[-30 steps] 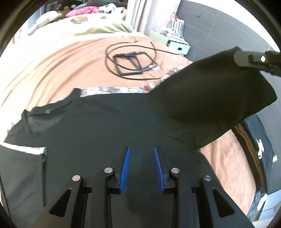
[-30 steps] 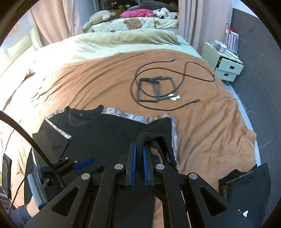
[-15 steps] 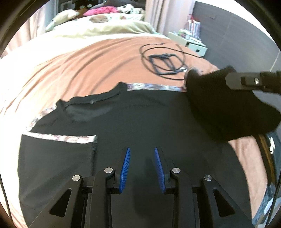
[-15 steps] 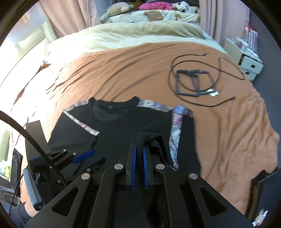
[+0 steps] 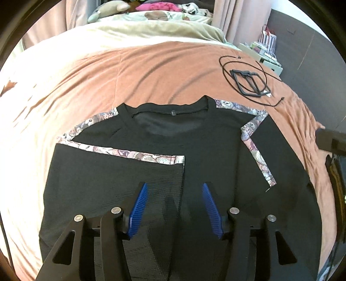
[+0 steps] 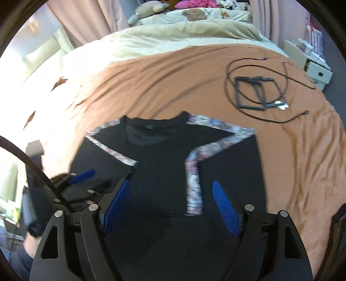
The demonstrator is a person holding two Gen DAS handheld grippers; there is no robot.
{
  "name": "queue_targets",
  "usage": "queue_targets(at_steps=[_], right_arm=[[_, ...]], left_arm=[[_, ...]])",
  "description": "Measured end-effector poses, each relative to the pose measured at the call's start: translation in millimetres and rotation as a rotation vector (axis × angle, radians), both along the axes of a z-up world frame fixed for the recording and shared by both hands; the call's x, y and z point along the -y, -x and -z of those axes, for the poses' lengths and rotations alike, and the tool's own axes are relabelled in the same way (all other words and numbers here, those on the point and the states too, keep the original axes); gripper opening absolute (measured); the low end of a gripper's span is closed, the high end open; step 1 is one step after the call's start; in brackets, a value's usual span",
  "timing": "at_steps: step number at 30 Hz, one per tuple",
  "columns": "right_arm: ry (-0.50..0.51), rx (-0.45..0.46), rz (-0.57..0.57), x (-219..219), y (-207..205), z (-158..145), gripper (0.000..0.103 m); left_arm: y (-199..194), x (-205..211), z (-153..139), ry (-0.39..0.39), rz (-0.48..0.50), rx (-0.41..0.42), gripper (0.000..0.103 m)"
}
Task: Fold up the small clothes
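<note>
One black shirt (image 5: 207, 151), orange bedspread (image 5: 151, 71), curtains (image 6: 86, 19)

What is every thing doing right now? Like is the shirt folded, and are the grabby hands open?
Black shirt: flat on the bed, both sleeves folded in over its front.
Left gripper: open, holding nothing, over the shirt.
Right gripper: open, holding nothing.
Black cable: loosely coiled on the orange blanket.
Orange blanket: spread out, wrinkled.
</note>
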State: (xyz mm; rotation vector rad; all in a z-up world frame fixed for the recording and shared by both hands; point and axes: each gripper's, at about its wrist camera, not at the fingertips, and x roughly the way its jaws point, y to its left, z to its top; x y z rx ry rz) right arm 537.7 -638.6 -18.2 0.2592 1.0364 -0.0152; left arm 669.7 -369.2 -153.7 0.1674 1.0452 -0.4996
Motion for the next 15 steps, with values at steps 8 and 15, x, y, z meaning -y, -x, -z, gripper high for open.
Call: queue_targets(at_steps=[8, 15], right_arm=[[0.038, -0.046, 0.082, 60, 20, 35, 0.077], [0.074, -0.098, 0.141, 83, 32, 71, 0.073]], left_arm=[[11, 31, 12, 0.030, 0.089, -0.014, 0.055], [31, 76, 26, 0.024, 0.198, -0.029, 0.064]])
